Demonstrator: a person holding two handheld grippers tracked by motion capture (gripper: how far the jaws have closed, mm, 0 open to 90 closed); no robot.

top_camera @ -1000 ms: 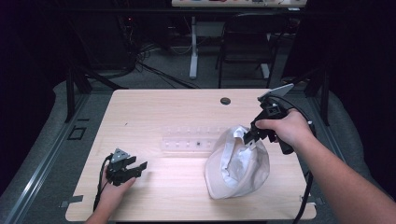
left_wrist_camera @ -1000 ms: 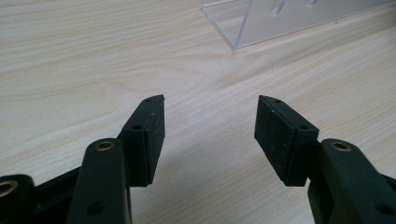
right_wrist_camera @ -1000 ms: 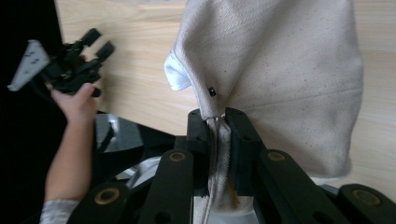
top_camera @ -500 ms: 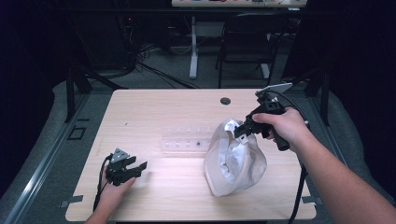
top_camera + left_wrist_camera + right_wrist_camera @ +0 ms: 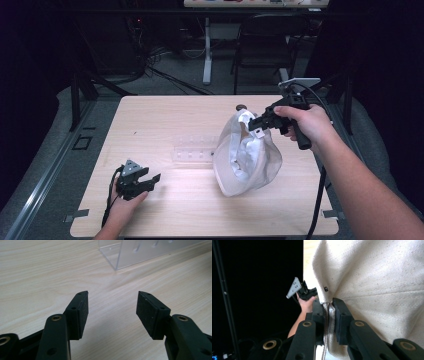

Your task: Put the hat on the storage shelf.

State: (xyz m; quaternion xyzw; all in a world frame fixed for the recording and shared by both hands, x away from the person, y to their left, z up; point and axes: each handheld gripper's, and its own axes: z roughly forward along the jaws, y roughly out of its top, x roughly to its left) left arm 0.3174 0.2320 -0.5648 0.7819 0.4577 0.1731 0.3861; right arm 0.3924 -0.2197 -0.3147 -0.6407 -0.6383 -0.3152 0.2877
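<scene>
Clamped tight on a fold at the rim of the white cloth bag (image 5: 247, 157), the pads (image 5: 339, 315) of my right gripper (image 5: 256, 123) have fabric pinched flat between them, and in the right gripper view the cream weave spreads up and to the right from the jaws. From the high view the bag hangs from that grip over the right half of the wooden table (image 5: 165, 117), its mouth gaping toward me and its rounded bottom resting on or just above the tabletop; I cannot tell which. My right hand (image 5: 307, 125) holds the gripper up near the table's far right corner. My left gripper (image 5: 145, 181) sits near the near left corner, resting low in my left hand (image 5: 125, 205), its jaws spread wide with nothing between the pads (image 5: 150, 313), only bare wood. A clear plastic rack (image 5: 194, 152) stands mid-table, just left of the bag, and its corner (image 5: 117, 255) lies ahead of my left jaws, well apart from them.
</scene>
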